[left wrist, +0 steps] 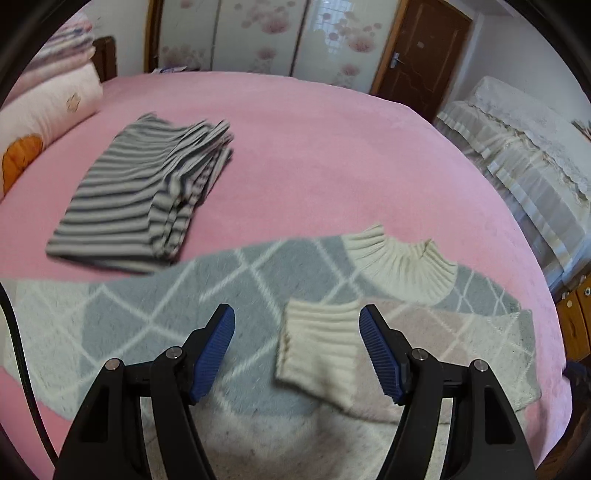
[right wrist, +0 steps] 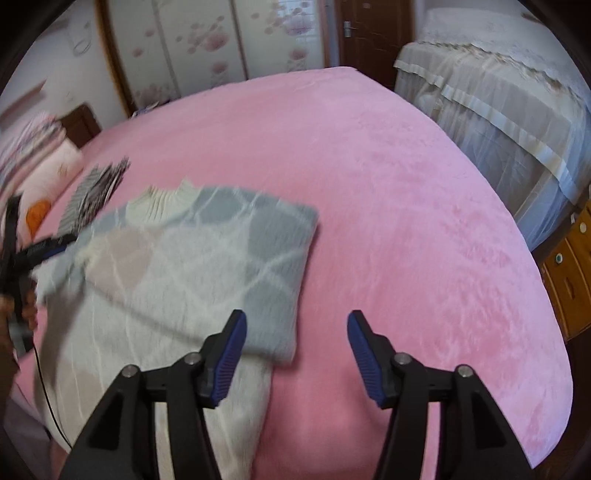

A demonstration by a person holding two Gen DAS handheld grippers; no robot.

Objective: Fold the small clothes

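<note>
Both claws are hanging spread and empty above the bed: the left gripper (left wrist: 297, 321) is standing wide with nothing pinched, the cream ribbed cuff (left wrist: 317, 343) of the argyle sweater (left wrist: 236, 280) lying loose between its blue pads (left wrist: 218, 350) but not pressed by either one; the right gripper (right wrist: 297, 328) is likewise gaping, its left pad over the sweater's near corner and its right pad over bare blanket. Judging by the lie of the cloth, a sleeve fold is already down, with the cuff resting across the sweater's body just below the ribbed collar (left wrist: 402, 266), which sits ahead and slightly right of the left claw. The next move probably calls for a fresh pinch on an edge of the sweater, likely the hem or the side nearest the claws, both working together so the soft knit is not dragging across the plush. A folded striped garment (left wrist: 144, 192) is lying well ahead and left of the left claw, apart from the sweater. The surface is a pink fleece blanket (right wrist: 388, 206), soft and yielding. Beyond it, floral sliding wardrobe doors (left wrist: 266, 33) and a brown door (left wrist: 421, 51) are standing at the far wall; a lace-draped piece of furniture (right wrist: 498, 110) is sitting off right, stacked bedding (left wrist: 48, 92) off left.
</note>
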